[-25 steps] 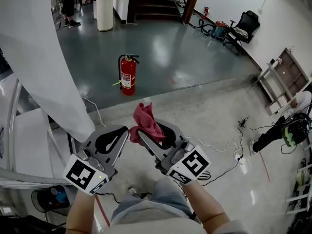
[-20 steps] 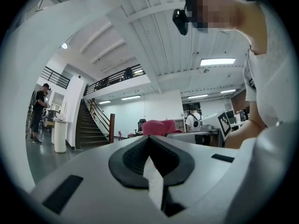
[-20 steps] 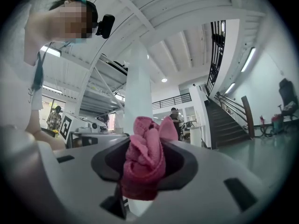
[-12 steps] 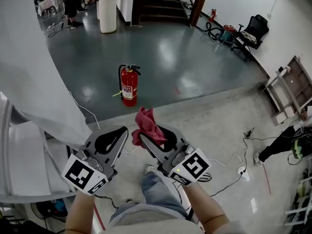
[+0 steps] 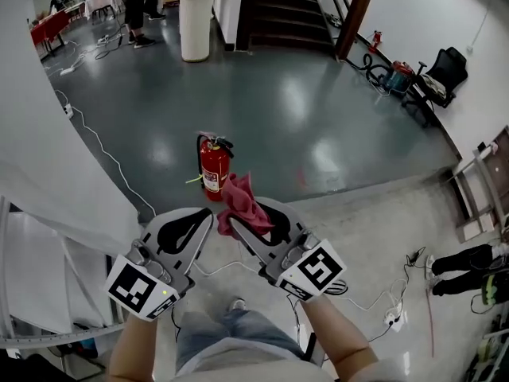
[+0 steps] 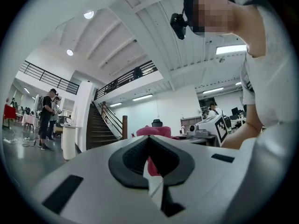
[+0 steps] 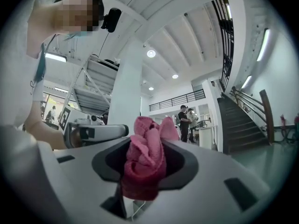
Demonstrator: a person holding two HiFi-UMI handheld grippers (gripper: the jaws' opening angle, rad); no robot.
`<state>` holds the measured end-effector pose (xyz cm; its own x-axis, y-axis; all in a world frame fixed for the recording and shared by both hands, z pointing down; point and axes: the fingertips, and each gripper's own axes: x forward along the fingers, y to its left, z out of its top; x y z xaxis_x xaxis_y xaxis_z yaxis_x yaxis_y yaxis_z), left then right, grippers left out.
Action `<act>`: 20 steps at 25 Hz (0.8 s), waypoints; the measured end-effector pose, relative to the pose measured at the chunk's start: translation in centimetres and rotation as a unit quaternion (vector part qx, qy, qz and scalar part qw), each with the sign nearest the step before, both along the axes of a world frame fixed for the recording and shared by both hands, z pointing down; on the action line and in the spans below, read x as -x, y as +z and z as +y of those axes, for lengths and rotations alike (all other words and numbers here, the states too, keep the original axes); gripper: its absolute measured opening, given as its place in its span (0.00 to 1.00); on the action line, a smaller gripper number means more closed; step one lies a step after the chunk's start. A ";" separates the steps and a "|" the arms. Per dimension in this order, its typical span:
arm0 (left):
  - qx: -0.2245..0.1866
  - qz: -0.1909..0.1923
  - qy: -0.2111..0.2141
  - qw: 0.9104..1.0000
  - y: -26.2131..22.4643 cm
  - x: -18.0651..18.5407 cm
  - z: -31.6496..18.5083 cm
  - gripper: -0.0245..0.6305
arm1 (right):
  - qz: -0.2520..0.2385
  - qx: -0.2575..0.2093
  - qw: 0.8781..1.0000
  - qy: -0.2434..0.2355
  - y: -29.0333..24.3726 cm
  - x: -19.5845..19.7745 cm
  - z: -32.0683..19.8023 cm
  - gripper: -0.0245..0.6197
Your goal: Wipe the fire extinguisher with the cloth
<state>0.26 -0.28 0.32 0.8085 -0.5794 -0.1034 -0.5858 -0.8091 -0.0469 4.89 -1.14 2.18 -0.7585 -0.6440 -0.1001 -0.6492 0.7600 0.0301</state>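
In the head view a red fire extinguisher (image 5: 212, 166) stands upright on the dark glossy floor, just beyond my grippers. My right gripper (image 5: 228, 223) is shut on a crumpled pink-red cloth (image 5: 241, 204), which bulges up out of its jaws. The right gripper view shows the cloth (image 7: 144, 161) bunched between the dark pads (image 7: 180, 164). My left gripper (image 5: 208, 214) is held beside it at the same height, its jaws closed with nothing in them. In the left gripper view the pads (image 6: 133, 155) meet, and the cloth (image 6: 157, 130) shows behind them.
A large white slanted pillar (image 5: 48, 165) rises at the left. White cables (image 5: 95, 146) and a power strip (image 5: 391, 317) lie on the floor. A staircase (image 5: 282, 14), a round white pedestal (image 5: 195, 22), an office chair (image 5: 445, 66) and a standing person (image 5: 141, 6) are farther off.
The view has advanced across the floor, so the extinguisher now sits right beyond the gripper tips. Both grippers keep their pose, and the cloth stays clamped in the right one.
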 end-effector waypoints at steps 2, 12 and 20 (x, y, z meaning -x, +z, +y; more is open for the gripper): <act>0.003 -0.004 -0.006 1.000 0.3 -0.1 -2.4 0.05 | -0.002 0.006 1.000 0.002 0.4 -0.3 -2.7 0.27; 0.030 -0.019 0.009 0.999 4.4 2.1 -12.0 0.05 | 0.021 0.031 0.998 0.046 4.8 0.3 -12.7 0.27; 0.042 -0.026 0.065 0.997 9.3 3.9 -21.6 0.05 | 0.049 0.034 0.995 0.084 10.3 2.9 -21.9 0.27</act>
